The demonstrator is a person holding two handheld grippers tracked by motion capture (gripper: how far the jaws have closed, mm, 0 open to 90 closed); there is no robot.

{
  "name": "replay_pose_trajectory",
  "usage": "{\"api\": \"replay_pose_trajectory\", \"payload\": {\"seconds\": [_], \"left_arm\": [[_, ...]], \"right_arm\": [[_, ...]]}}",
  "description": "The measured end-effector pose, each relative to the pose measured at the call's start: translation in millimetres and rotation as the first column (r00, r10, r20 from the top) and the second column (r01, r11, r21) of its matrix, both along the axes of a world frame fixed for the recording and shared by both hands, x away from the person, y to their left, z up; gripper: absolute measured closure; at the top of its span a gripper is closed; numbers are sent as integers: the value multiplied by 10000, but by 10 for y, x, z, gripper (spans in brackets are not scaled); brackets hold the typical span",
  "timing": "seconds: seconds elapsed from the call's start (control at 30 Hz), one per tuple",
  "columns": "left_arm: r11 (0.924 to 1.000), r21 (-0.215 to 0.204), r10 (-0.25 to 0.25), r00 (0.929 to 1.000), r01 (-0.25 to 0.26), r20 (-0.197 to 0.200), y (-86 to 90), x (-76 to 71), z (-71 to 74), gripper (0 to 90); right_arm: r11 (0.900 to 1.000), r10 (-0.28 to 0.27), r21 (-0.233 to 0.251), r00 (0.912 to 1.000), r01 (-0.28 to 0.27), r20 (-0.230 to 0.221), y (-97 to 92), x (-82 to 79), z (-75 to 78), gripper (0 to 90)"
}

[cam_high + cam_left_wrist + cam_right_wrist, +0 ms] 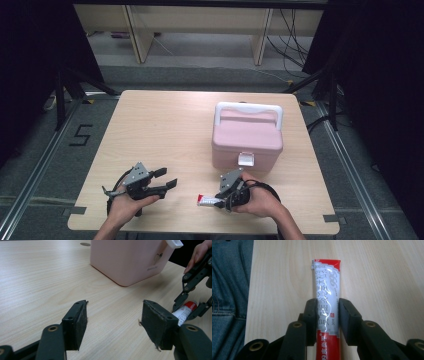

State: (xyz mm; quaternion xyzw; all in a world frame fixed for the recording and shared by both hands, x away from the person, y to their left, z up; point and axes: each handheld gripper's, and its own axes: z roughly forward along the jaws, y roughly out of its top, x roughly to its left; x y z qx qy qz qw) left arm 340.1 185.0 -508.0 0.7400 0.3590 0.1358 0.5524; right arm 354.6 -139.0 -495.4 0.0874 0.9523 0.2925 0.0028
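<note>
Lower centre of high view: right gripper (223, 198) clenched on tube (206, 200) mid-body; soft, light, likely dents. Left gripper (167, 179) released.

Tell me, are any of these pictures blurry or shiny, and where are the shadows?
High view: even light, dark surroundings, the pink box a little soft. Left gripper view: the near black pads look sharp, the box throws a soft shadow on the wooden table. Right gripper view: white glare streaks run along the red-and-white tube, so some print is hard to read.
</note>
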Motion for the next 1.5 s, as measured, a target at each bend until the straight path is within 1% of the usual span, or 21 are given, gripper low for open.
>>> {"api": "replay_pose_trajectory", "payload": {"seconds": [0.07, 0.1, 0.23, 0.4, 0.43, 0.53, 0.57, 0.63, 0.77, 0.87, 0.93, 1.0, 1.07, 1.1, 1.13, 1.2, 1.27, 1.3, 1.33, 1.43, 1.5], "left_arm": [[9999, -113, -49, 10000, 49, 21, -1, 4, -4, 368], [9999, -113, -49, 10000, 49, 21, -1, 4, -4, 368], [10000, 10, 7, 10000, -7, -29, -4, 2, -5, 368], [10000, -67, -66, 10000, 65, -33, -31, 8, -13, 368], [10000, 79, -45, 10000, 45, -60, -29, 5, -4, 368], [10000, 45, -48, 10000, 48, -46, -37, 8, -2, 368], [10000, 5, -94, 10000, 94, -30, -45, 15, -2, 368], [9999, 69, -86, 10000, 87, -39, -46, 14, 2, 368], [9999, 51, -154, 9999, 154, -15, -62, 17, 12, 367], [9999, -31, -140, 9999, 140, 20, -63, 20, 17, 362], [9999, -49, -138, 9999, 138, 16, -63, 21, 19, 361], [9997, -169, -201, 9998, 202, 61, -74, 27, 20, 359], [9997, -110, -209, 9997, 210, 88, -77, 25, 33, 359], [9998, -67, -186, 9998, 186, 76, -79, 22, 42, 359], [9998, -7, -191, 9998, 191, 83, -79, 24, 48, 359], [9999, 53, -143, 9999, 143, 91, -79, 30, 57, 363], [10000, 33, -67, 9999, 66, 116, -77, 35, 64, 380], [10000, 33, -67, 9999, 66, 116, -77, 35, 64, 399], [10000, 5, -45, 9998, 45, 211, -76, 43, 70, 420], [9998, -177, 35, 9994, -29, 340, -83, 61, 77, 467], [9997, -190, 127, 9991, -119, 405, -90, 75, 88, 493]], "right_arm": [[9998, 106, 140, 9999, -107, 79, -131, 27, 35, 702], [9998, 106, 140, 9999, -107, 79, -131, 27, 35, 702], [9991, -272, 339, 9996, 269, 84, -411, 49, 104, 702], [9980, -600, 224, 9980, 595, 201, -640, 85, 148, 702], [9979, -603, 226, 9981, 600, 149, -667, 90, 144, 702], [9967, -801, 89, 9968, 802, -24, -717, 90, 131, 702], [9977, -665, 101, 9978, 665, -17, -745, 111, 102, 702], [9954, -960, -12, 9953, 960, -125, -764, 102, 80, 702], [9954, -956, 60, 9951, 958, -259, -785, 119, 36, 700], [9978, -664, 46, 9978, 664, -67, -794, 152, 11, 699], [9976, -681, 99, 9977, 681, -53, -796, 158, 9, 698], [9962, -854, 175, 9963, 856, -116, -804, 171, 7, 664], [9952, -920, 312, 9955, 927, -222, -809, 170, 16, 637], [9931, -1100, 424, 9939, 1096, 82, -836, 185, 37, 594], [9913, -1215, 523, 9926, 1212, 32, -849, 181, 49, 589], [9852, -1549, 735, 9879, 1549, -52, -888, 163, 85, 579], [9677, -2307, 1021, 9730, 2305, -101, -969, 134, 138, 595], [9677, -2307, 1021, 9730, 2305, -101, -969, 134, 138, 595], [9551, -2666, 1330, 9638, 2647, -34, -1063, 114, 177, 637], [9243, -3458, 1692, 9383, 3420, -78, -1212, 66, 234, 723], [8979, -4105, 1704, 9118, 4058, -81, -1304, 25, 263, 767]]}}
